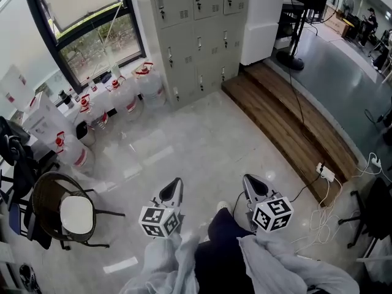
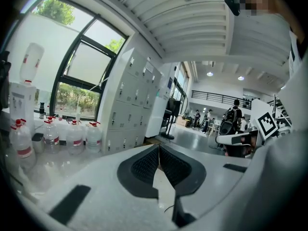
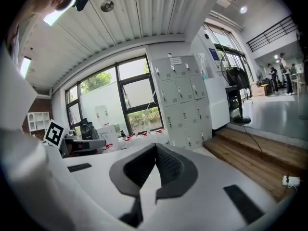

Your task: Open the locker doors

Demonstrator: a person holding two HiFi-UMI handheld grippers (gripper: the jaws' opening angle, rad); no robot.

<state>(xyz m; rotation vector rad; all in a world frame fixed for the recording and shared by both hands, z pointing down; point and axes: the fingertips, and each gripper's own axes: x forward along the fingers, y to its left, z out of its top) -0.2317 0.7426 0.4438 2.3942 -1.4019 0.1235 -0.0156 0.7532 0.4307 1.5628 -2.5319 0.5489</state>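
Observation:
A grey bank of lockers stands against the far wall, every door closed, each with a small handle; it also shows as the lockers in the left gripper view and the lockers in the right gripper view. My left gripper and right gripper hover side by side low in the head view, a few steps short of the lockers. Both are shut with jaw tips touching and nothing between them, as the left gripper and right gripper show in their own views.
Several large water bottles with red caps stand on the floor left of the lockers under a window. A chair sits at lower left. A wooden step runs along the right, with a power strip and cables. A fan stand is beyond.

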